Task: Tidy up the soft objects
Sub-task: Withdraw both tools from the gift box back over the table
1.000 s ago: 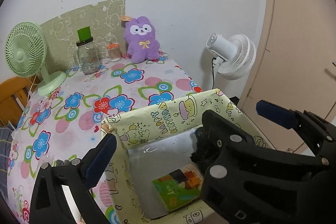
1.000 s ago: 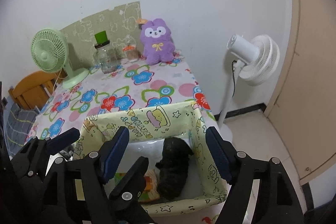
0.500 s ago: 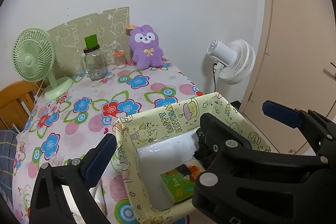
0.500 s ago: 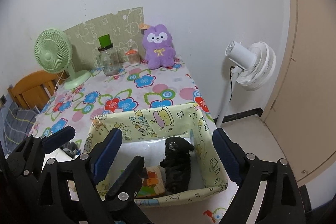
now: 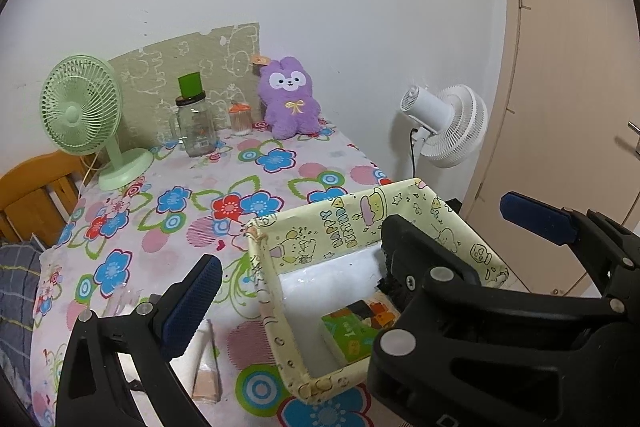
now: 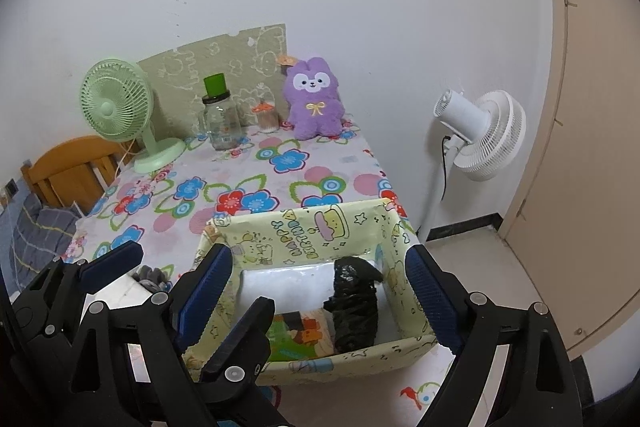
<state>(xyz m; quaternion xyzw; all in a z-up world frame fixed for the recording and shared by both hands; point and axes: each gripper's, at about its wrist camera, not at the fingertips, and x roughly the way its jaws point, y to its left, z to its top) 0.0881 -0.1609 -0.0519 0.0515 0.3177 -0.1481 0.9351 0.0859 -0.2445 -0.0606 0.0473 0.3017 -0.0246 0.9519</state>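
A yellow patterned box (image 6: 320, 231) (image 5: 320, 219) sits at the near right corner of the flowered table. Inside lie a black soft bundle (image 6: 354, 303) and a colourful picture pack (image 6: 302, 337) (image 5: 356, 327). A purple plush bunny (image 6: 314, 99) (image 5: 290, 101) sits upright at the far edge by the wall. My right gripper (image 6: 320, 303) is open and empty above the box. My left gripper (image 5: 360, 259) is open and empty, raised over the box's left side. A grey soft item (image 6: 150, 275) lies left of the box, partly hidden.
A green desk fan (image 5: 86, 115), a glass jar with a green lid (image 5: 196, 123) and a small orange-capped jar (image 5: 240, 117) stand along the back. A white floor fan (image 6: 480, 135) stands right of the table. A wooden chair (image 6: 72, 171) is at left. A door (image 6: 592, 147) is at right.
Both grippers have pulled back and up from the box, so more of the table shows. The black bundle stays in the box. Both stay open.
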